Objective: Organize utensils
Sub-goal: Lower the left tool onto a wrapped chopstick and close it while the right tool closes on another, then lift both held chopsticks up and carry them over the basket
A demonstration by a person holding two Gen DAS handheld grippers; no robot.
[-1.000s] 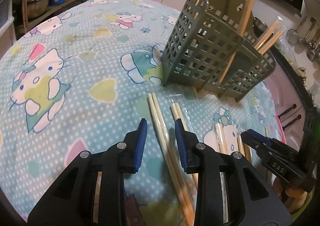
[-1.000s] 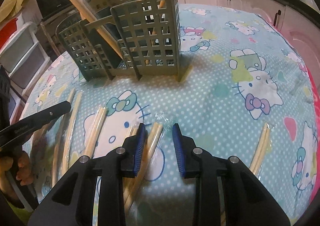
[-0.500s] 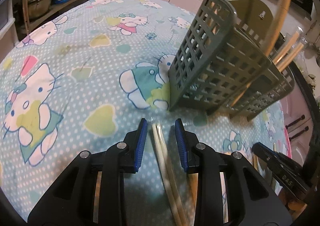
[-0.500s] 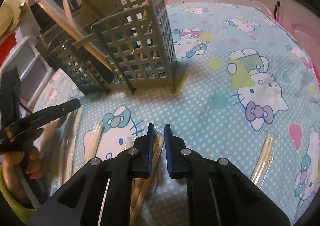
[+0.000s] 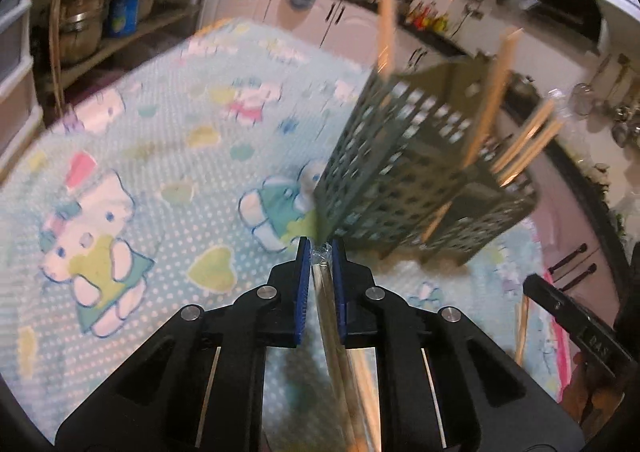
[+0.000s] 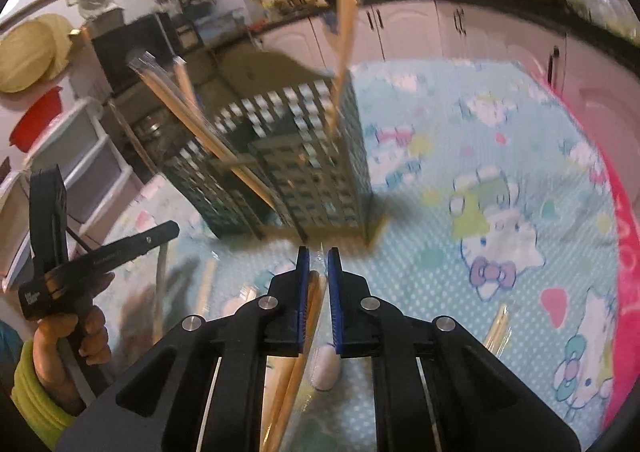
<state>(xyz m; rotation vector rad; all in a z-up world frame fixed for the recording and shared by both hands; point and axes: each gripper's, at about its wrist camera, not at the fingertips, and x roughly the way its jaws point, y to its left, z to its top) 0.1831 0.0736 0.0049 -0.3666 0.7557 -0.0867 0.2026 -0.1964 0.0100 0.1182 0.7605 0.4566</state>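
The left gripper (image 5: 321, 252) jaws pinch a wrapped chopstick pair (image 5: 326, 304); the right gripper (image 6: 318, 258) jaws clamp another wrapped pair (image 6: 310, 316), both just before the green utensil caddy (image 6: 312, 171) on the desk (image 5: 160, 139).

Green utensil rack (image 5: 404, 175) and tablecloth (image 5: 168, 139) motion-blurred; held chopsticks' lower ends cut off.

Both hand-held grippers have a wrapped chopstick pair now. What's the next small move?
Probably carry both forward over the green holder and tip the ends down. Left hand-held gripper and right hand-held gripper each clamp a wrapped chopstick pair; the holder stands just ahead.
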